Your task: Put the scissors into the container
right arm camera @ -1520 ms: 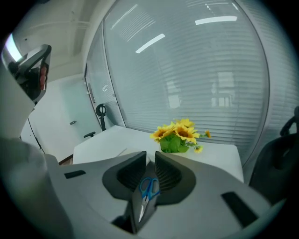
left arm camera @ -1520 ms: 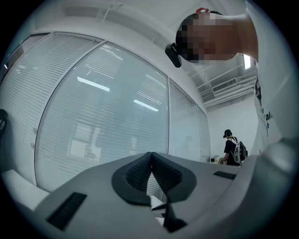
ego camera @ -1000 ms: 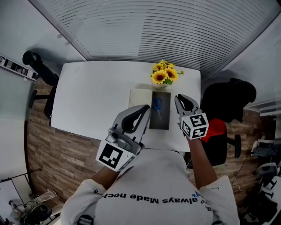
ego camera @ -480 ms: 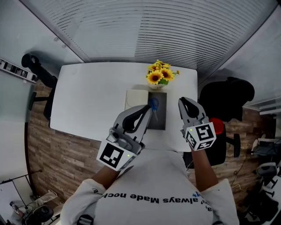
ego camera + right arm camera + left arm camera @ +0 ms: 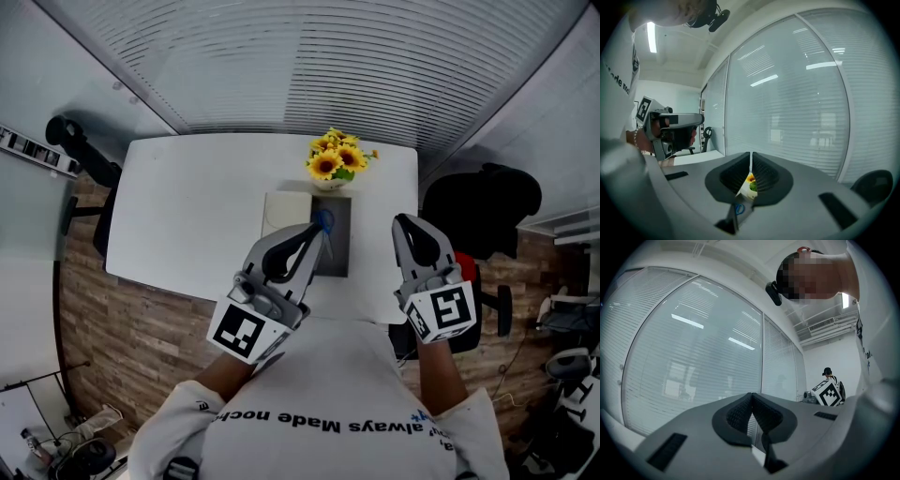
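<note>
Nearest you, your left gripper (image 5: 314, 231) and right gripper (image 5: 405, 221) are held up above the near side of the white table (image 5: 187, 206), each with its jaws pressed together on nothing. Beyond the left tip, the scissors (image 5: 324, 221) lie in the dark container (image 5: 339, 247), blue handles toward the sunflowers (image 5: 331, 161) farther back.
</note>
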Demonstrator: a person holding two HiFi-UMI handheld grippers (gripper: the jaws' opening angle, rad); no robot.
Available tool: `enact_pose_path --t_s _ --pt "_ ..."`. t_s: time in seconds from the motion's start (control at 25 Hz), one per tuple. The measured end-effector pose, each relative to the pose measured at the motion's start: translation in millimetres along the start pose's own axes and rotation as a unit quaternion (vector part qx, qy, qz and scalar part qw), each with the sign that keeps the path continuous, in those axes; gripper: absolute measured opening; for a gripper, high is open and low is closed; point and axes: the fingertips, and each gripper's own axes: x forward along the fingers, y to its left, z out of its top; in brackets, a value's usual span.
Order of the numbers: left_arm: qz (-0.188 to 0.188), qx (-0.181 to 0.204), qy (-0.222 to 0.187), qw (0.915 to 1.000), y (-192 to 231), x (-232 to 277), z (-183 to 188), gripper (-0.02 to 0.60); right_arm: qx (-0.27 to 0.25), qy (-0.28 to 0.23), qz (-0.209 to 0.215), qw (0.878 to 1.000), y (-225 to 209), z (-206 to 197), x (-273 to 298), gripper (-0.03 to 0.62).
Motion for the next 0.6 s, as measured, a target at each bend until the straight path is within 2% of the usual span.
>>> enact_pose_path --t_s 0.6 --pt "-0.015 0.0 -0.007 0.9999 -16 19 1 0.018 -0.032 -0.013 -0.008 0.999 -4 32 -37 0.008"
